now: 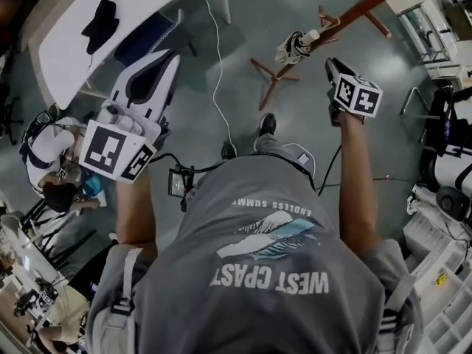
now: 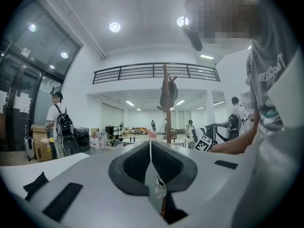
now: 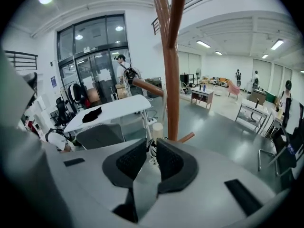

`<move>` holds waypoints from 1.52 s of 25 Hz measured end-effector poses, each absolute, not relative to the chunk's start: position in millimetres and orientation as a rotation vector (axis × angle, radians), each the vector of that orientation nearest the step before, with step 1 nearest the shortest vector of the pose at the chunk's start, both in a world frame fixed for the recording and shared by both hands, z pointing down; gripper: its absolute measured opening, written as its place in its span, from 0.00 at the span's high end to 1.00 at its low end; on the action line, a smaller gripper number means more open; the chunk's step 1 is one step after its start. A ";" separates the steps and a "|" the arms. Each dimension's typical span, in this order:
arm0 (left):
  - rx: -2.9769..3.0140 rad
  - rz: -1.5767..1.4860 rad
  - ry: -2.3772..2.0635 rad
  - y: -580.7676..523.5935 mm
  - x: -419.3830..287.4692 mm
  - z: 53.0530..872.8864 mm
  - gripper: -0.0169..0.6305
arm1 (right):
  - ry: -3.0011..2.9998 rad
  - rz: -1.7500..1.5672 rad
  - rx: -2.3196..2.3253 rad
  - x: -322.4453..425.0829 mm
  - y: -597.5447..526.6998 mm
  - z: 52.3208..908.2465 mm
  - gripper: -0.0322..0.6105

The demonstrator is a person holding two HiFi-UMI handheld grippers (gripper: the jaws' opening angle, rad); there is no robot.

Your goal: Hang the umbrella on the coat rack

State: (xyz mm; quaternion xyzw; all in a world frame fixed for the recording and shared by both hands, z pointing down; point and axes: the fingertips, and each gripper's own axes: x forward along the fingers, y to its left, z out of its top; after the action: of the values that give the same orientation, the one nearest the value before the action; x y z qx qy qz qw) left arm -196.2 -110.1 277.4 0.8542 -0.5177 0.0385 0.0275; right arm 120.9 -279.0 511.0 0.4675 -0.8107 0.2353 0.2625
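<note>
We pinch the umbrella (image 1: 293, 49) in our right tongs (image 3: 152, 144), rack pole (image 3: 171, 94) just beyond; our left tongs (image 2: 149, 142), pressed together, stand farther off.

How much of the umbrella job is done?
Done: the umbrella is up beside the pole of the coat rack, off the floor. In hand: the right tool is pinching it, while the left tool is shut and empty. Left: I can't see it hooked on a peg, so it likely needs hanging, then letting go.
</note>
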 end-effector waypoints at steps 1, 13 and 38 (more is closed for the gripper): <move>2.653 0.111 -1.591 -109.1 -195.8 274.3 0.94 | -2.217 0.623 1.282 121.5 -272.8 498.9 0.82; 2.730 0.094 -1.559 -85.0 -194.1 253.9 0.94 | -2.597 0.332 1.466 126.7 -195.7 294.1 0.86; 2.743 0.103 -1.515 -72.7 -175.0 259.3 0.94 | -2.791 0.016 1.407 124.9 -122.6 195.1 0.91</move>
State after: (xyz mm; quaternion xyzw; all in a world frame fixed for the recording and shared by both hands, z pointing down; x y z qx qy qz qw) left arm -175.0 -72.7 259.3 0.8748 -0.4833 0.0329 0.0029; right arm 124.9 -122.6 195.1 0.4501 -0.8929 0.0052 0.0078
